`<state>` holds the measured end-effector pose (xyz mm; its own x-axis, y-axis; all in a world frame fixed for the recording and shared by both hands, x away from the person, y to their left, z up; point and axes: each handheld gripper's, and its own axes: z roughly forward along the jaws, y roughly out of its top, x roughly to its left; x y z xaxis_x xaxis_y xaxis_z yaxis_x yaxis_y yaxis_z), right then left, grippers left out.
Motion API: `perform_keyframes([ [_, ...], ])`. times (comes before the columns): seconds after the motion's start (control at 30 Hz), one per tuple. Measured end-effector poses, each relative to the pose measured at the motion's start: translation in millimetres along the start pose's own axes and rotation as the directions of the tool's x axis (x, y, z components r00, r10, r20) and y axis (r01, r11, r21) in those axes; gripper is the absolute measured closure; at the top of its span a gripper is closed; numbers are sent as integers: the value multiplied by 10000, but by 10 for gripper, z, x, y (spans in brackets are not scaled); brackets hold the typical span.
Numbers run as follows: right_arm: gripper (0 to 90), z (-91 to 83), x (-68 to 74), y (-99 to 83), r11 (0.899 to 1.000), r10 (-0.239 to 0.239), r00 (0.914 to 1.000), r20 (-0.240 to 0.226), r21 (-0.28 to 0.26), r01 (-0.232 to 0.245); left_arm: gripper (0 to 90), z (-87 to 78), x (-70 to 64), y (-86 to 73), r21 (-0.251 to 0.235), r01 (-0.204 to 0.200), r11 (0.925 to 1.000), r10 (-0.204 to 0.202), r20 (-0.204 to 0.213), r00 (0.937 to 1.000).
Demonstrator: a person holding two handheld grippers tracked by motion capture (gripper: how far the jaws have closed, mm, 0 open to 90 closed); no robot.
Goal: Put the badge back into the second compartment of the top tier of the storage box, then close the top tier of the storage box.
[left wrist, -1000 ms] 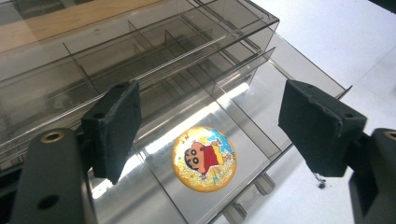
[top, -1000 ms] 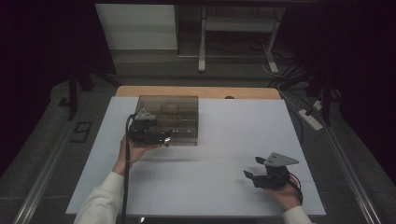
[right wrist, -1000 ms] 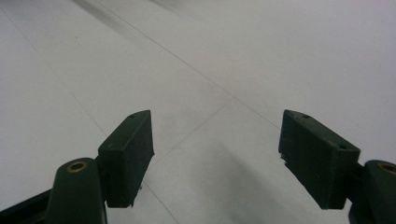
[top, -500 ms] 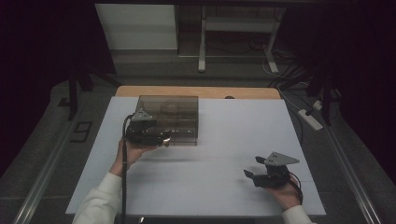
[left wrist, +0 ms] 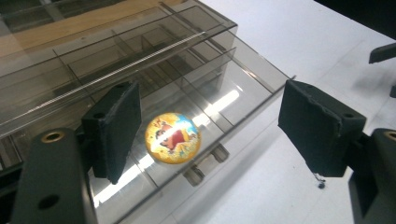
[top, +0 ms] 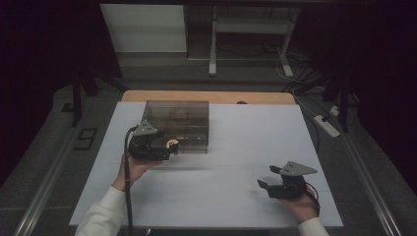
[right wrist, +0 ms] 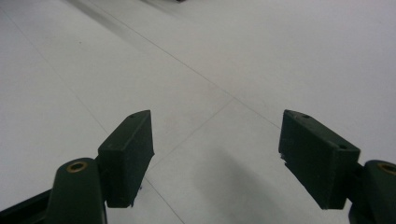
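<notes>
A smoky clear plastic box with several compartments stands at the back left of the white table. My left gripper is at the box's front edge, open. In the left gripper view, a round yellow badge with a cartoon picture sits between the jaws of my left gripper, close beside the left pad and well clear of the right one. It is over the box's front compartment; I cannot tell whether it rests there or is in the air. My right gripper is open and empty at the front right, low over the table.
A wooden strip runs along the table's far edge. Beyond it are a dark floor, a desk frame and cables. The right gripper view has bare white table beyond the right gripper.
My left gripper has drawn back a little from over the box toward the person. The badge now shows at its jaws. The right gripper has stayed put.
</notes>
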<state>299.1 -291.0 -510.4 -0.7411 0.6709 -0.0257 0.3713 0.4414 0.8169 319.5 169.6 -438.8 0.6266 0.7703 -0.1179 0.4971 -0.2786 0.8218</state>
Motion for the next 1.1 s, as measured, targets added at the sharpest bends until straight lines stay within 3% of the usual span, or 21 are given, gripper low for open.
perform_keyframes([
  [0.33,256,-5,-5,-7,10000,15,10000,-71,-6,-15,215,-95,-127,-112,58,-357,9993,357,50,9993],
  [1.1,256,-3,-14,-15,10000,48,9998,-171,0,-48,210,-187,-243,-385,447,-172,9988,175,-44,9998],
])
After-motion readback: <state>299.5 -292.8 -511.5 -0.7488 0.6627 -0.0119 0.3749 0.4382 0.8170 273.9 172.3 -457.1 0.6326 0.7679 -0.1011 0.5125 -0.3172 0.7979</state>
